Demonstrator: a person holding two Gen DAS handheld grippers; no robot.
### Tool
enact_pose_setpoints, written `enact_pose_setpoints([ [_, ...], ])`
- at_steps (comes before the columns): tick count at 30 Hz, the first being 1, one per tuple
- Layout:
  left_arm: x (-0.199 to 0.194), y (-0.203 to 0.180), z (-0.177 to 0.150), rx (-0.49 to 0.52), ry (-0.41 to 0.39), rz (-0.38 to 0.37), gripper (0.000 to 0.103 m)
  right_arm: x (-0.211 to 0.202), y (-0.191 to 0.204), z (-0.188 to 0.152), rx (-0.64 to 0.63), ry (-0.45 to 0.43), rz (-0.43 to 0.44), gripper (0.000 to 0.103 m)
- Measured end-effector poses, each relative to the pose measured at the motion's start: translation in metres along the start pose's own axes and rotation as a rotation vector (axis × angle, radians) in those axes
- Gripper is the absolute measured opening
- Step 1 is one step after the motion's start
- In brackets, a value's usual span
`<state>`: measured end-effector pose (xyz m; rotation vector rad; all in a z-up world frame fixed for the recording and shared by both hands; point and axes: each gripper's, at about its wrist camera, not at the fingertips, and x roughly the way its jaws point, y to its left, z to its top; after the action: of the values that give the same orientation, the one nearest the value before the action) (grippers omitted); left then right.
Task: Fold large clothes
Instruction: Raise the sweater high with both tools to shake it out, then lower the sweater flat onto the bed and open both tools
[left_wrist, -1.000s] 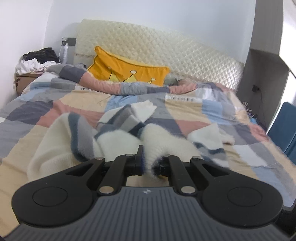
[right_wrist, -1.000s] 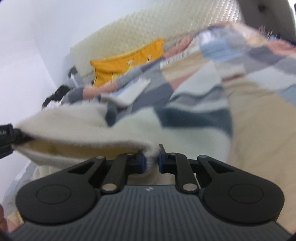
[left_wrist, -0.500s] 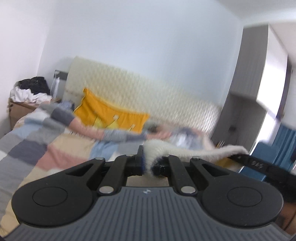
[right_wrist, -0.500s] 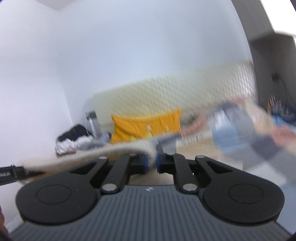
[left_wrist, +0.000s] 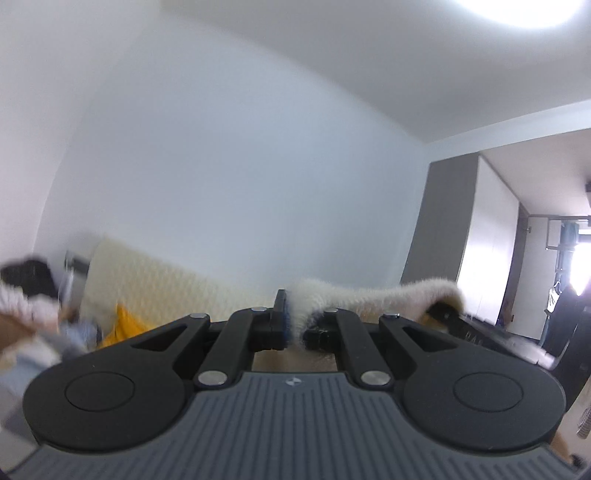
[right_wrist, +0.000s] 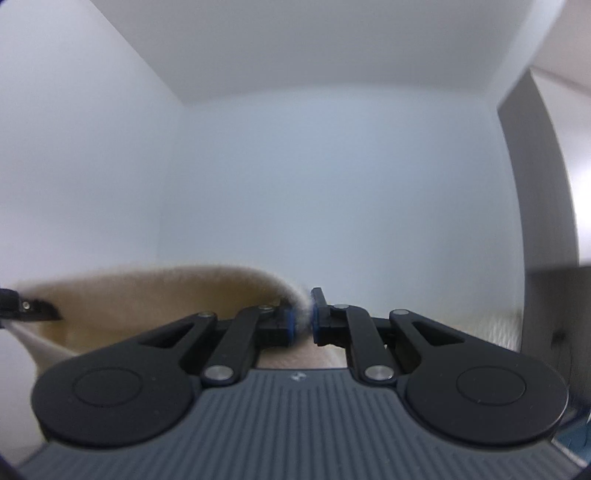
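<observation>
The left gripper (left_wrist: 293, 325) pinches the fluffy cream sweater (left_wrist: 373, 297) tight between its fingers (left_wrist: 279, 314). The sweater's top edge runs off to the right, up in the air, to the right gripper (left_wrist: 445, 312). In the right wrist view, the right gripper (right_wrist: 303, 319) is also clenched on the sweater (right_wrist: 147, 299), which stretches off to the left. Farther back are a blurry yellow pillow (left_wrist: 123, 325), a cream headboard (left_wrist: 159, 286) and a white wall (left_wrist: 240, 166).
</observation>
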<state>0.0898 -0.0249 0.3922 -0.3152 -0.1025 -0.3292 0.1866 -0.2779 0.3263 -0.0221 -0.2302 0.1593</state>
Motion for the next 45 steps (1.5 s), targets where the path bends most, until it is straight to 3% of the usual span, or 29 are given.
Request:
enact_pose_setpoints([
  [3, -0.016, -0.014, 0.024, 0.026, -0.042, -0.018, 0.008, -0.009, -0.001, 0.033, -0.016, -0.049, 0.005, 0.012],
  [7, -0.017, -0.015, 0.026, -0.048, -0.035, -0.034, 0.008, -0.022, 0.001, 0.053, -0.023, -0.044, 0.015, 0.012],
  [10, 0.002, -0.006, 0.005, -0.042, 0.017, -0.001, 0.008, -0.009, -0.001, 0.041, -0.026, 0.013, 0.005, 0.012],
  [14, 0.047, 0.026, -0.037, -0.058, 0.117, 0.055, 0.008, 0.028, -0.006, -0.008, -0.007, 0.132, -0.005, 0.012],
  [21, 0.153, 0.107, -0.117, -0.019, 0.249, 0.198, 0.008, 0.124, -0.001, -0.108, -0.041, 0.313, 0.012, 0.012],
  [26, 0.251, 0.189, -0.198, -0.055, 0.299, 0.257, 0.008, 0.215, 0.003, -0.196, 0.036, 0.385, 0.004, 0.012],
  [30, 0.349, 0.282, -0.294, -0.106, 0.360, 0.296, 0.008, 0.283, 0.001, -0.295, 0.097, 0.427, -0.035, 0.012],
  [34, 0.426, 0.349, -0.389, -0.051, 0.413, 0.304, 0.008, 0.323, 0.013, -0.388, 0.141, 0.483, -0.061, 0.012],
  [40, 0.500, 0.425, -0.528, -0.070, 0.573, 0.310, 0.008, 0.381, 0.000, -0.532, 0.223, 0.619, -0.075, 0.012],
  [45, 0.534, 0.456, -0.597, -0.047, 0.701, 0.292, 0.008, 0.400, 0.002, -0.623, 0.217, 0.734, -0.058, 0.013],
])
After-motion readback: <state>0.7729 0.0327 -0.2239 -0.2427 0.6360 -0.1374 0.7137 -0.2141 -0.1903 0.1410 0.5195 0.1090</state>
